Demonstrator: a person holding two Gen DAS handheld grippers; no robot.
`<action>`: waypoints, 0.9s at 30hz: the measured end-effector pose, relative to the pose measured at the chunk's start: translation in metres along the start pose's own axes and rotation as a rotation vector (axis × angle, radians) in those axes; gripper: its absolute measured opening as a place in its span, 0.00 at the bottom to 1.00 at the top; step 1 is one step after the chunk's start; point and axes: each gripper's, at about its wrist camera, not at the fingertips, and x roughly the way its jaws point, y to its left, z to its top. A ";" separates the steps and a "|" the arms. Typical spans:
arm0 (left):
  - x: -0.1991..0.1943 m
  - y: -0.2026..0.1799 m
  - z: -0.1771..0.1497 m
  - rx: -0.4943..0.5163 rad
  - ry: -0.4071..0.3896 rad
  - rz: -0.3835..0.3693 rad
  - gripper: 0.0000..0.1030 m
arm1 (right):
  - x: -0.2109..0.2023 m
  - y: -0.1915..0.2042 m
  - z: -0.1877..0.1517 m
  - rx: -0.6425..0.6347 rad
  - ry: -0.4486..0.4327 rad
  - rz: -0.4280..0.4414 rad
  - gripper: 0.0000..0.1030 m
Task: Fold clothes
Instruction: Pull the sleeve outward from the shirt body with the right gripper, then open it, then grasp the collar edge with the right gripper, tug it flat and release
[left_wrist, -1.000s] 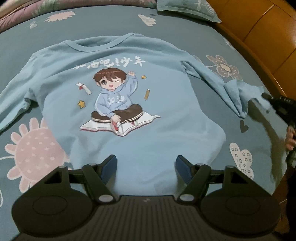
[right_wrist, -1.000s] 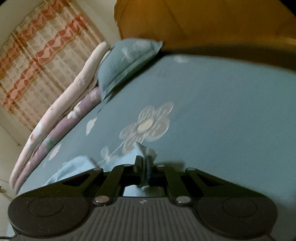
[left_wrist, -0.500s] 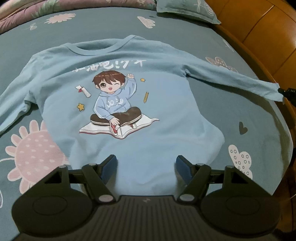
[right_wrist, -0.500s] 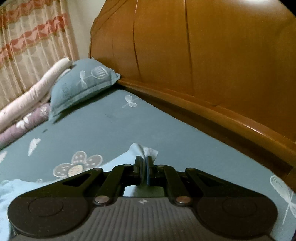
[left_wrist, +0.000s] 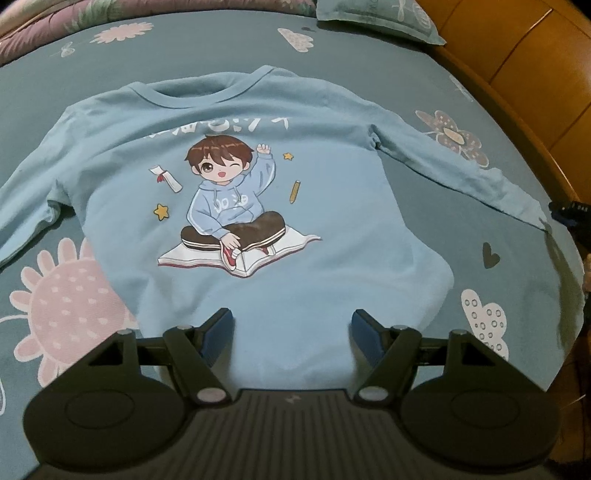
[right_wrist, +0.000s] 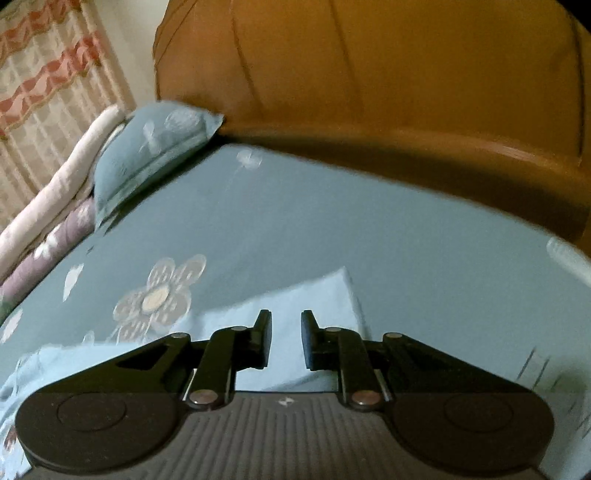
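Observation:
A light blue sweatshirt (left_wrist: 332, 258) with a cartoon boy print lies face up on the teal bedsheet (left_wrist: 461, 66). My left gripper (left_wrist: 291, 325) hovers open over the hem at the bottom middle, with nothing between its blue pads. The right sleeve (left_wrist: 461, 177) is stretched out flat toward the bed's right edge. In the right wrist view the right gripper (right_wrist: 286, 321) is opening. The sleeve cuff (right_wrist: 317, 291) lies flat on the sheet under the gap, and the pads do not press on it. The left sleeve runs off the left edge.
A teal pillow (right_wrist: 155, 147) lies at the head of the bed, against the wooden headboard (right_wrist: 369, 74). A rolled quilt (right_wrist: 55, 192) runs along the far side under a patterned curtain (right_wrist: 48, 74). The wooden bed frame (left_wrist: 517, 74) borders the sheet on the right.
The right sleeve, bunched and lifted before, was pulled out straight to the right and now lies flat. The right gripper's jaws have parted and let go of the cuff. The left gripper stayed put.

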 end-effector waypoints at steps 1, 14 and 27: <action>0.000 0.000 0.001 0.002 -0.001 0.003 0.69 | 0.002 0.007 -0.004 -0.020 0.016 0.014 0.21; -0.014 0.013 0.008 -0.016 -0.079 0.106 0.70 | 0.066 0.215 -0.018 -0.430 0.225 0.465 0.26; -0.032 0.044 -0.020 -0.252 -0.118 0.173 0.72 | 0.137 0.373 -0.027 -0.682 0.289 0.627 0.26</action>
